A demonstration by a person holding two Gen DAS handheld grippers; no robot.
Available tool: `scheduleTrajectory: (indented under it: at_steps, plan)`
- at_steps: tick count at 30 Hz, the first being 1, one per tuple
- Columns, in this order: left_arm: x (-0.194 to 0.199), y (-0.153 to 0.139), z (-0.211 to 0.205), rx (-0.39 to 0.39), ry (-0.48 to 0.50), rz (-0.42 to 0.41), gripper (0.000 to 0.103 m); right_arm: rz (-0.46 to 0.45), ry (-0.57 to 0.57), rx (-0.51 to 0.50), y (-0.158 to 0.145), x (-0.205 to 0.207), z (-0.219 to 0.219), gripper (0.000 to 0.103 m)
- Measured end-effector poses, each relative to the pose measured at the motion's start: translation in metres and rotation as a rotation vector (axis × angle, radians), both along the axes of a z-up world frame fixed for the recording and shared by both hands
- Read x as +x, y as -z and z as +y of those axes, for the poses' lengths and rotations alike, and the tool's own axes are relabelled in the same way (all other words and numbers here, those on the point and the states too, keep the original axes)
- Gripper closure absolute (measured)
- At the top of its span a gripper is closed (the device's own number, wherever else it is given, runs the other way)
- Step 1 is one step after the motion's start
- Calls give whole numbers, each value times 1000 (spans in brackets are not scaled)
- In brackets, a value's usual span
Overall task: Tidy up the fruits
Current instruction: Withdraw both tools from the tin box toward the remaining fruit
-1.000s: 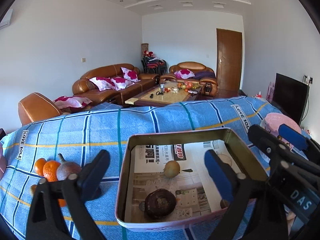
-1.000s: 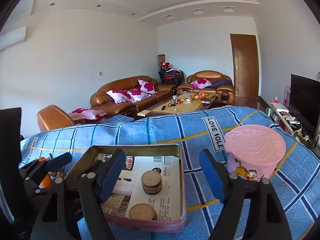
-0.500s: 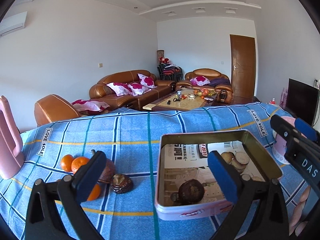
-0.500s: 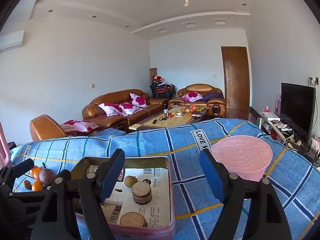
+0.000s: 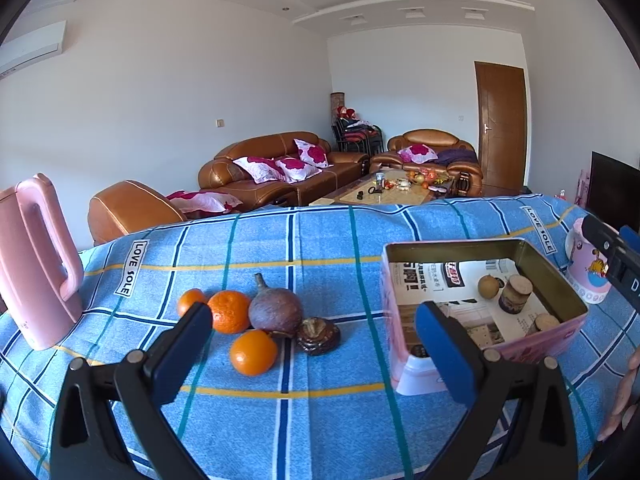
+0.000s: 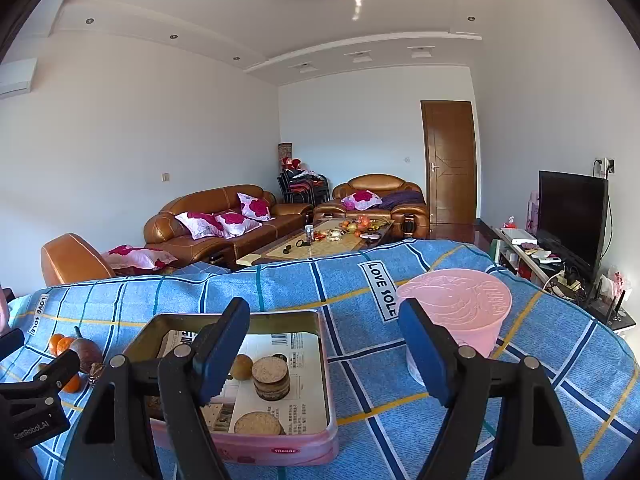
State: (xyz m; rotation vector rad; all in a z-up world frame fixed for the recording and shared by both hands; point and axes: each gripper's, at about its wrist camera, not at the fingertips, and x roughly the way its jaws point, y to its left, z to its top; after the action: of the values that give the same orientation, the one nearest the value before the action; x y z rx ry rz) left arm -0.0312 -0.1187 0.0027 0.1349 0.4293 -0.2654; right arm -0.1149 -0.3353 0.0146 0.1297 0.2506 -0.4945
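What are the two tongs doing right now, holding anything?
Left tongs: open, holding nothing, above the cloth near the fruit.
Right tongs: open, holding nothing.

Bright, even daylight filled both fisheye views, glare streaking the glossy ceiling (image 6: 356,4) above. Fruit cast soft shadows beyond the left claw (image 5: 314,346). Edges curved sharply into black vignetted corners.

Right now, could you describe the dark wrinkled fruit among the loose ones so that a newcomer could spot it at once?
Start at the pink tin on the blue checked cloth and look left to the loose cluster of fruit. The dark wrinkled fruit lies at the cluster's right edge, nearest the tin, beside the purple stemmed fruit. Unlike the smooth oranges, it is brown, shrivelled and squat.
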Motion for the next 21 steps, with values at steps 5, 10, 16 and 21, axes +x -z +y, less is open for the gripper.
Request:
scheduleTrajectory:
  at_steps: [5, 10, 16, 21]
  plan:
    - [5, 2, 18, 2, -10, 18, 0, -6, -1, 6, 0, -11, 12, 25]
    - [14, 3, 38, 13, -30, 26, 0, 23, -14, 3, 1, -11, 26, 25]
    - [25, 5, 61, -18, -65, 60, 0, 44, -54, 11, 3, -6, 50, 25]
    - [30, 6, 73, -4, -81, 64, 0, 53, -96, 9, 3, 0, 71, 25]
